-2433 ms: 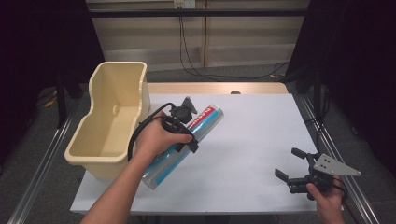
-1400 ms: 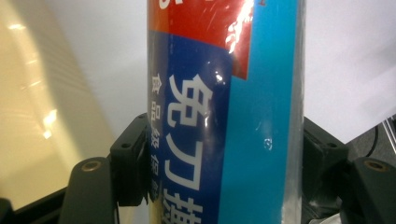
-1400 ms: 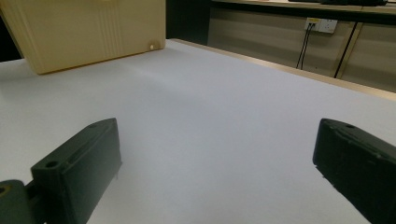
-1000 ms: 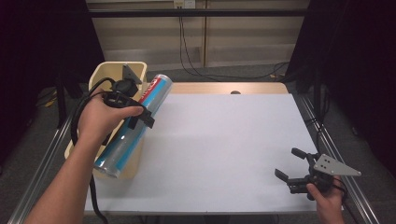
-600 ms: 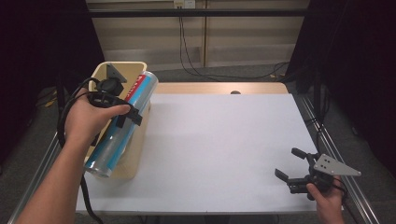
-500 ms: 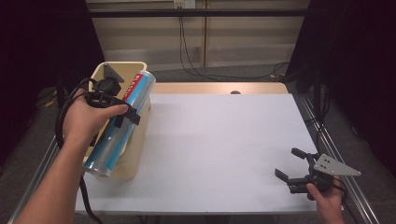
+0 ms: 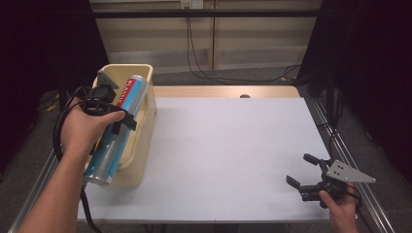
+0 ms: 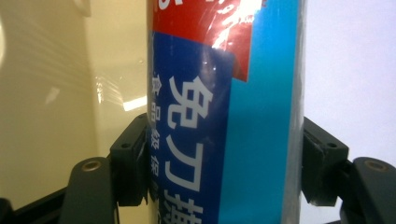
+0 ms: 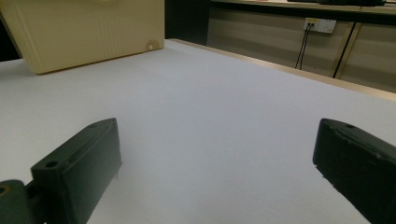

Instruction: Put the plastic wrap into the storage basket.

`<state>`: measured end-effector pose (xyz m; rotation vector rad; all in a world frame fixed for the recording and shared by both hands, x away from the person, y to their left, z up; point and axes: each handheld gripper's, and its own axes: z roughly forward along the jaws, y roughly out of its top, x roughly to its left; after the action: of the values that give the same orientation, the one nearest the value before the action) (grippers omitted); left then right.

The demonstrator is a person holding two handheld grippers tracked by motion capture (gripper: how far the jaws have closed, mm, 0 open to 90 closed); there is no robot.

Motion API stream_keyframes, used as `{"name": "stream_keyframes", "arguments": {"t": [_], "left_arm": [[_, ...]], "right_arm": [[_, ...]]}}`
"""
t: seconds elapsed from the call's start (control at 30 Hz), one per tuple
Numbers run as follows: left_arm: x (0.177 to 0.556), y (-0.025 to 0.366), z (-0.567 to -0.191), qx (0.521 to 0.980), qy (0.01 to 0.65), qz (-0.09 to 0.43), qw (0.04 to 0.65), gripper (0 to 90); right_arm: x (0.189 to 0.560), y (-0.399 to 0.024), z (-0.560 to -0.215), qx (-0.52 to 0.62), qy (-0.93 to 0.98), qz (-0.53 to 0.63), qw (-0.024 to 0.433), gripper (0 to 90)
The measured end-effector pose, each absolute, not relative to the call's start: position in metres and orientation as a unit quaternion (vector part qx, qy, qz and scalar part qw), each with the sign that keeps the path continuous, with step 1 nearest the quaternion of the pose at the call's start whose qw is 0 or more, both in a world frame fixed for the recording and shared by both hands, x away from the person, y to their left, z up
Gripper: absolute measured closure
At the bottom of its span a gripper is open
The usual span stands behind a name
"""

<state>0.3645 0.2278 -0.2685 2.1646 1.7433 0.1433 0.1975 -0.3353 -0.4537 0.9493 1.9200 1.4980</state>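
White sheeting is seen over the table, with dark curtains and a panelled wall behind. The left gripper is clamped across a long cylindrical tube, its black pads pressed on the glossy blue, red and cyan wrap; since a second ago the tube has been carried further left and lowered, so that it is now held slanting over the cream plastic bin. Whether its lower end touches the bin cannot be told. The right gripper is held spread wide above the table's near right corner, unmoved, nothing between its jaws.
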Motion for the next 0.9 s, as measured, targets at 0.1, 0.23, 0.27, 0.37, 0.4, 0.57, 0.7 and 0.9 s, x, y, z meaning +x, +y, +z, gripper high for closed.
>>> {"name": "stream_keyframes", "arguments": {"t": [0.1, 0.23, 0.27, 0.37, 0.4, 0.57, 0.7, 0.9], "left_arm": [[0.365, 0.232, -0.274, 0.760, 0.624, 0.051, 0.174, 32.0], [0.366, 0.237, -0.277, 0.756, 0.630, 0.054, 0.170, 32.0], [0.366, 0.237, -0.278, 0.752, 0.634, 0.054, 0.172, 32.0], [0.367, 0.238, -0.280, 0.748, 0.638, 0.053, 0.173, 31.9], [0.367, 0.239, -0.280, 0.750, 0.636, 0.053, 0.172, 31.9], [0.368, 0.239, -0.281, 0.743, 0.645, 0.044, 0.172, 31.8], [0.370, 0.240, -0.283, 0.743, 0.648, 0.042, 0.165, 31.8], [0.372, 0.238, -0.289, 0.738, 0.654, 0.038, 0.162, 31.6]], "right_arm": [[0.197, -0.335, -0.454, 0.349, 0.710, 0.553, 0.261, 0.6], [0.197, -0.335, -0.454, 0.350, 0.710, 0.553, 0.261, 0.6], [0.197, -0.335, -0.454, 0.350, 0.710, 0.553, 0.260, 0.6], [0.198, -0.335, -0.454, 0.350, 0.710, 0.553, 0.261, 0.6], [0.198, -0.335, -0.454, 0.350, 0.710, 0.553, 0.261, 0.6], [0.197, -0.335, -0.454, 0.350, 0.710, 0.553, 0.260, 0.6], [0.197, -0.335, -0.454, 0.350, 0.710, 0.553, 0.260, 0.6], [0.197, -0.335, -0.454, 0.350, 0.710, 0.553, 0.260, 0.6]]}}
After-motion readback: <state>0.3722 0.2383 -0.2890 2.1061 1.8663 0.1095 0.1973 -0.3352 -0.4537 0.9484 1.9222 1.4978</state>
